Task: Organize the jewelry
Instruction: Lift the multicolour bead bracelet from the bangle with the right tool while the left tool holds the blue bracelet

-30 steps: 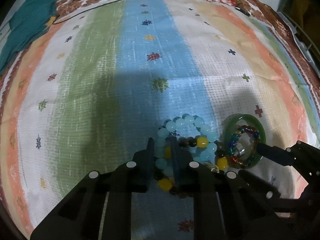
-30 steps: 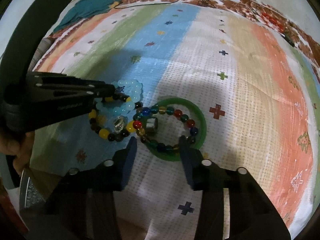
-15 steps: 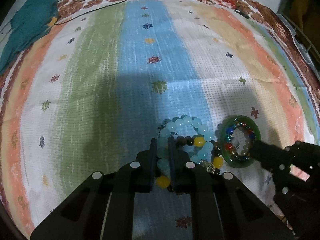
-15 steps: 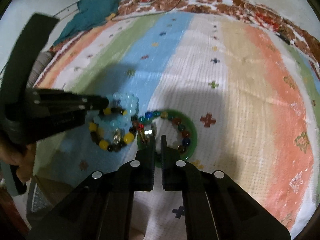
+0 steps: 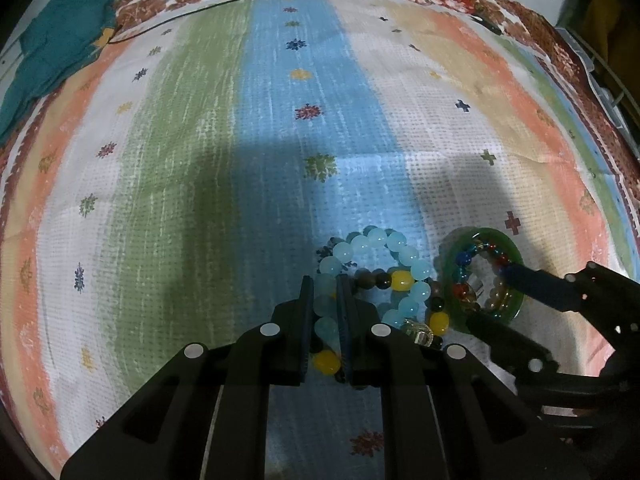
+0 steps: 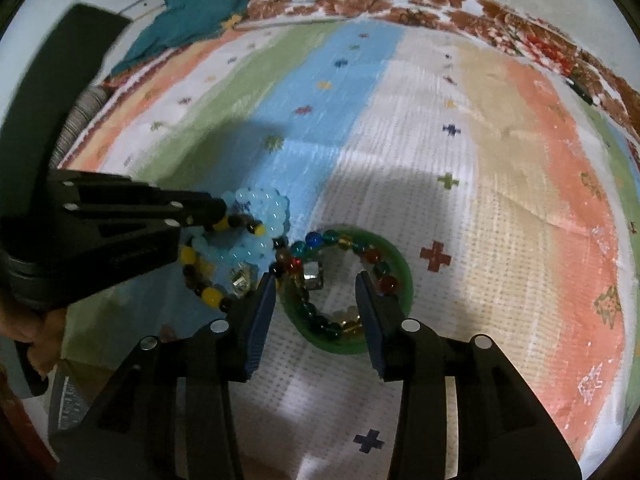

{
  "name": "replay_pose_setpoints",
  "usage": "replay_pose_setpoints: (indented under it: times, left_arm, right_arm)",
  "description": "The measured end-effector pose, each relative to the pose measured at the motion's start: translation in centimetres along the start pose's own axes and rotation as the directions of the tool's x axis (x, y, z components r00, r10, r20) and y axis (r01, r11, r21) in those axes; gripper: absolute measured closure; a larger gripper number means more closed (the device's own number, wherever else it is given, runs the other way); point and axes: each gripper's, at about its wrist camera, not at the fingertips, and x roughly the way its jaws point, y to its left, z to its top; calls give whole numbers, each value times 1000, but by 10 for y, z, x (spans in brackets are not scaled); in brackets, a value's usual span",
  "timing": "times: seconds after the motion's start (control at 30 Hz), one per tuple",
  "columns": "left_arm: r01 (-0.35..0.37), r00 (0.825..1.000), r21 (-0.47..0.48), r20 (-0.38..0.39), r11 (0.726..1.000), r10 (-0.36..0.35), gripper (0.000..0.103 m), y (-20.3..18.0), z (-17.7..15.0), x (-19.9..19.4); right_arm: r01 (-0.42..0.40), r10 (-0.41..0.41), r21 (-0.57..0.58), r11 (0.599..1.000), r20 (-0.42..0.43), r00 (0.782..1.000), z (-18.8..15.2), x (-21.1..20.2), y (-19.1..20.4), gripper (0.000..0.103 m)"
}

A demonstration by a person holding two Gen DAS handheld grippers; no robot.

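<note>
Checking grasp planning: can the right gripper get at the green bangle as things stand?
Probably yes. The right gripper is open right over the green bangle, one finger inside the ring. The multicolour bead bracelet lying inside it could get caught too. The left gripper is busy on the light blue bracelet.

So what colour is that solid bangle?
Green bangle; clearest in the right wrist view.

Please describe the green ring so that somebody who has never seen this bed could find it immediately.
Look at the striped cloth, on its white stripe near the front. The green ring lies there, with a multicoloured bead bracelet lying inside it. Unlike the neighbouring bead bracelets, it is one smooth, solid band.
</note>
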Motion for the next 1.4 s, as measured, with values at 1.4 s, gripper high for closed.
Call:
replay_pose_setpoints:
  times: [1.4]
  left_arm:
    - [23,996,22,82,999,-25,92,-11,-6,-41]
  right_arm:
    - [-10,6,33,999,104,995,-2,-56,-1,87]
